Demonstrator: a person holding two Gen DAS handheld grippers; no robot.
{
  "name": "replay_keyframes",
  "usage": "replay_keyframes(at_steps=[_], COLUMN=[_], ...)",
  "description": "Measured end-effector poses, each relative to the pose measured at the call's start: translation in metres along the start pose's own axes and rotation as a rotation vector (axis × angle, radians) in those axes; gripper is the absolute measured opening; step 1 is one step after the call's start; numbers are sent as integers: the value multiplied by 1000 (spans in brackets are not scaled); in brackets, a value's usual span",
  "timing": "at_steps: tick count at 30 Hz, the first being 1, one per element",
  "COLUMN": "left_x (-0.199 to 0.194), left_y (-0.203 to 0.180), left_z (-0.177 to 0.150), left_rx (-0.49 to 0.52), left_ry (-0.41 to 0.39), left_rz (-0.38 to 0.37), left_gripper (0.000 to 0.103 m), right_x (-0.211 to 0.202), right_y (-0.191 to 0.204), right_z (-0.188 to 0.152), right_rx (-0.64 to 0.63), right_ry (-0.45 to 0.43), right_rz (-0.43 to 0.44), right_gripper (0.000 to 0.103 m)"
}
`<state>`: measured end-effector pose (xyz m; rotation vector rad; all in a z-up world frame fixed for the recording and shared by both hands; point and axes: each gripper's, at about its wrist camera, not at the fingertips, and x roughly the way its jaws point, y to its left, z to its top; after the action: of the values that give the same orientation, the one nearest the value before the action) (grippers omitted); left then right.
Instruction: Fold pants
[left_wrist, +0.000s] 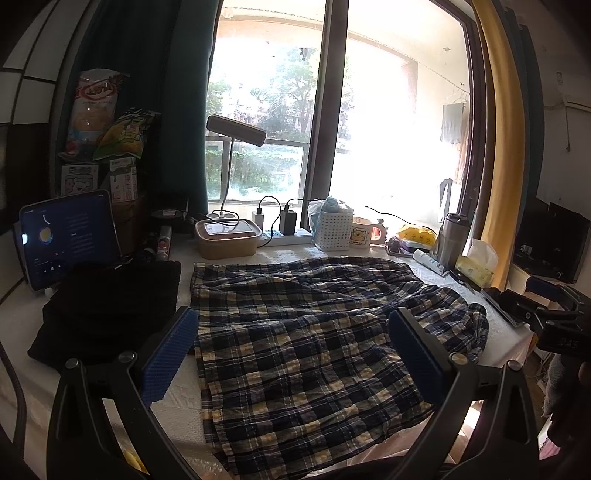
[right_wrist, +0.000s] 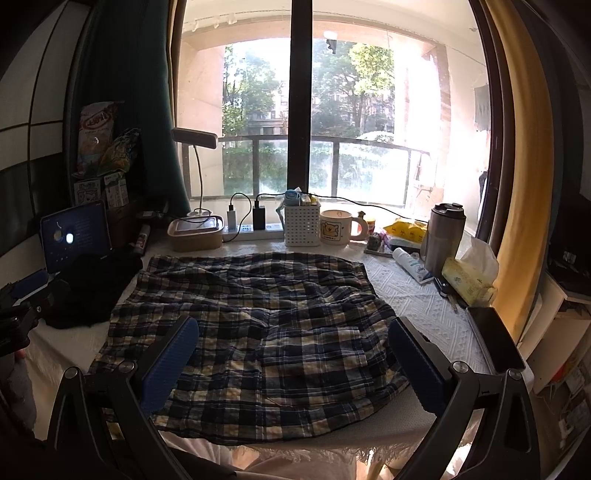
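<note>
The plaid pants are laid across the middle of the table, spread out but wrinkled, with one straight edge toward the far side and the near edge hanging at the table's front. No fold is yet discernible with certainty (the fabric at the right near corner is bunched and slightly turned over). The left gripper is held above the near left part of the garment with its blue pads spread wide and nothing between them. The right gripper is held above the near right part, likewise spread wide and empty. The step in hand is judged to be the approach before the first grasp. For the next move, each gripper is to be lowered to an edge of the fabric, a single layer or hem is to be pinched, and the cloth is to be carried over evenly. Care is called for on the left, where a black garment lies just beside the pants, and on the far side, where a mug and a white basket stand near.
</note>
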<state>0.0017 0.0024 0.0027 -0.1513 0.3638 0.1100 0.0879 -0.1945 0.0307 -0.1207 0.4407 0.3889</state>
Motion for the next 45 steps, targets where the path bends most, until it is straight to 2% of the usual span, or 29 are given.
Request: replay_keyframes(at_steps=[29,35,45], left_x=[6,46,127], left_y=[2,18,63], left_z=[1,4,15], left_rx=[14,29,-1], left_ry=[11,83,222], left_rz=[7,49,110], left_gripper=[102,102,102], right_x=[0,25,109], right_y=[-2,-6,-29], right_z=[-3,-3,8], right_rx=[3,-13,7], right_ry=[-1,36,155], right_rz=[1,0,-15], right_gripper=[103,103,103])
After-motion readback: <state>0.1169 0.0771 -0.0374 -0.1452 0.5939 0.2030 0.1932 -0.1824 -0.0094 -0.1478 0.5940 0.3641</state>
